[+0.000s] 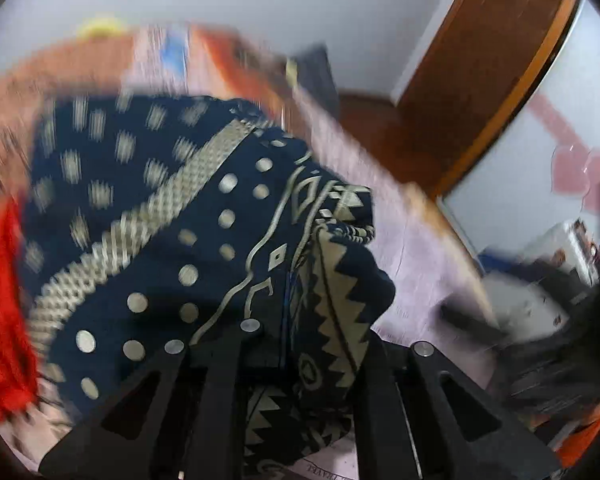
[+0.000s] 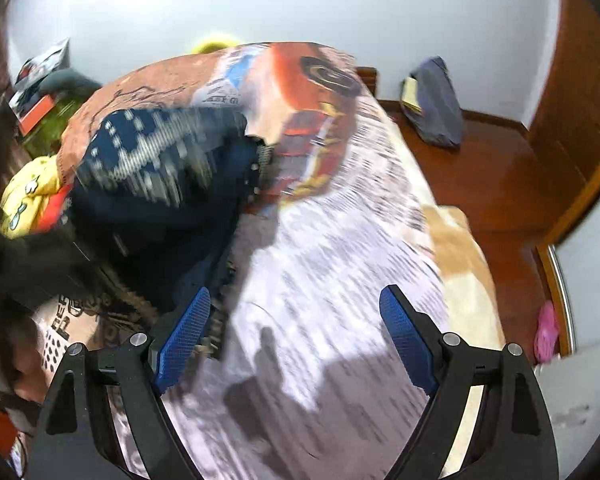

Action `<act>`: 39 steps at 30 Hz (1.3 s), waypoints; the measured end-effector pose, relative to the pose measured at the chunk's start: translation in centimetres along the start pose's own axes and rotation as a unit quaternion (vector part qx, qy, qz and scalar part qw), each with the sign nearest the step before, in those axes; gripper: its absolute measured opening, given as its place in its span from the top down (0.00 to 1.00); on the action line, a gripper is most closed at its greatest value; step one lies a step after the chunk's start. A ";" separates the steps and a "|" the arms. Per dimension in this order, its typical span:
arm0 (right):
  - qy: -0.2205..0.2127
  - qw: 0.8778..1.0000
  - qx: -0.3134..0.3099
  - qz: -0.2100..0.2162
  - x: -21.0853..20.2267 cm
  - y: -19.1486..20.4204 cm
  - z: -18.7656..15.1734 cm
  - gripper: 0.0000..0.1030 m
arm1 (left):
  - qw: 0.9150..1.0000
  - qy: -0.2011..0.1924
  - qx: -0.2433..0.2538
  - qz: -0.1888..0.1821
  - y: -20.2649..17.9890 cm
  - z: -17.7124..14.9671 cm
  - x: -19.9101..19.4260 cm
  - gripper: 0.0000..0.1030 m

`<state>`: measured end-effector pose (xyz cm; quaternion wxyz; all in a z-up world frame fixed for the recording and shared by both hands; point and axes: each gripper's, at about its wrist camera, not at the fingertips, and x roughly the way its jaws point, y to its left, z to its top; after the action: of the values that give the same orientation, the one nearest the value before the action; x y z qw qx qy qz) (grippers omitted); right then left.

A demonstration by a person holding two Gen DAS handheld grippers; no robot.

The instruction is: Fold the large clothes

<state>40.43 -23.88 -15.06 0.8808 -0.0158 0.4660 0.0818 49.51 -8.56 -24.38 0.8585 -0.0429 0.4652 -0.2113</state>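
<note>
The left gripper [image 1: 288,364] is clamped on the navy cloth garment with beige geometric print [image 1: 172,216]. The right gripper [image 2: 296,340] is spread wide, its blue ridged pads [image 2: 408,340] empty above the printed bedspread [image 2: 340,240].

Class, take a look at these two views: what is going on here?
A person with a gripper in each hand is folding a navy patterned garment on a bed with a printed cover. The left gripper is shut on a bunch of the cloth. The right gripper is open over the bare cover, with nothing between its blue fingers. The garment is bunched up, not yet folded flat.
</note>
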 end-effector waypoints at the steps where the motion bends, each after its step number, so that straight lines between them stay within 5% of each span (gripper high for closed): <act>1: -0.001 1.000 0.004 0.000 -0.2 -0.3 -0.1 0.18 | 1.000 -0.005 0.012 0.011 -0.2 -0.4 0.2 0.94; 4: -0.008 1.000 0.014 0.005 -1.4 -0.8 -0.3 0.18 | 0.998 -0.016 0.054 0.041 -1.3 -0.9 -0.4 0.93; 9: -0.032 0.999 0.015 0.014 -3.2 -1.0 0.3 0.18 | 0.998 -0.008 0.061 0.010 -1.1 -1.4 -2.8 0.83; 13: -0.051 0.998 0.008 0.033 -3.9 -0.7 1.2 0.18 | 0.997 -0.006 0.073 -0.036 -1.4 -2.9 -6.2 0.65; 17: -0.069 0.996 -0.012 0.060 -4.3 1.4 2.5 0.18 | 0.996 -0.014 0.075 -0.038 -0.6 -4.0 -9.0 0.63; 20: -0.074 0.995 -0.028 0.068 -3.6 3.1 3.5 0.18 | 0.997 -0.047 0.065 0.011 0.6 -3.7 -10.9 0.47; 25: -0.057 0.994 -0.036 0.089 -1.1 5.2 4.4 0.18 | 0.991 -0.070 0.068 0.092 3.7 -2.5 -11.7 0.41; 31: 0.008 0.996 -0.040 0.080 3.6 5.9 2.7 0.18 | 0.995 -0.031 0.005 0.096 9.2 -3.1 -8.6 0.33; 34: 0.040 0.996 -0.036 0.071 5.6 4.9 1.1 0.18 | 0.996 -0.046 -0.001 0.077 10.5 -4.7 -8.9 0.31; 39: 0.059 0.993 -0.004 0.100 5.1 2.4 0.8 0.18 | 0.992 -0.034 0.015 0.122 12.0 -5.6 -9.0 0.31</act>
<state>43.56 -20.71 -18.70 0.8389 0.0227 0.5165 0.1700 44.46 6.68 -23.75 0.8937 0.0203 0.4343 -0.1104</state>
